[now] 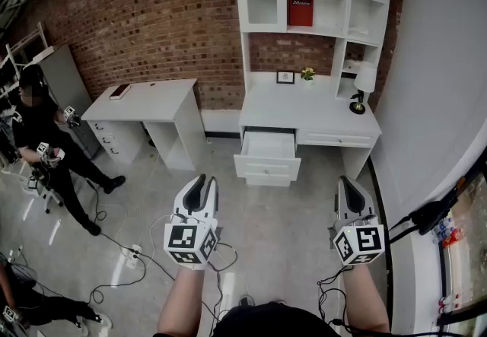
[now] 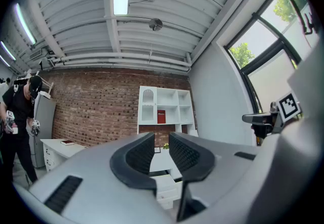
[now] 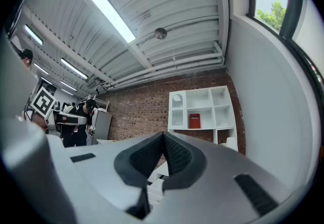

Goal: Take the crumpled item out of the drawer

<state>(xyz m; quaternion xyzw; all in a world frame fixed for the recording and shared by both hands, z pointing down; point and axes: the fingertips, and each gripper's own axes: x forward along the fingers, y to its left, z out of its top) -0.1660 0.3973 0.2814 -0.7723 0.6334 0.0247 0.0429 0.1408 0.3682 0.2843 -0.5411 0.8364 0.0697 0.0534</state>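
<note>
A white desk [image 1: 304,111] with a shelf unit on top stands against the brick wall. Its left drawer [image 1: 266,147] is pulled out; the inside looks white and I cannot make out a crumpled item in it. Both grippers hang in the air over the floor, well short of the desk. My left gripper [image 1: 202,182] points at the drawer with its jaws apart and nothing between them; in the left gripper view [image 2: 162,139] the desk shows through the gap. To the right, my right gripper [image 1: 349,185] is shut, its tips meeting on nothing [image 3: 163,137].
A second white desk [image 1: 144,100] stands to the left. A person in black [image 1: 46,145] stands at the far left. Cables [image 1: 129,252] trail over the floor near my feet. A lamp [image 1: 364,84] and a small plant [image 1: 307,74] sit on the desk, and a red book [image 1: 300,8] stands on the shelf.
</note>
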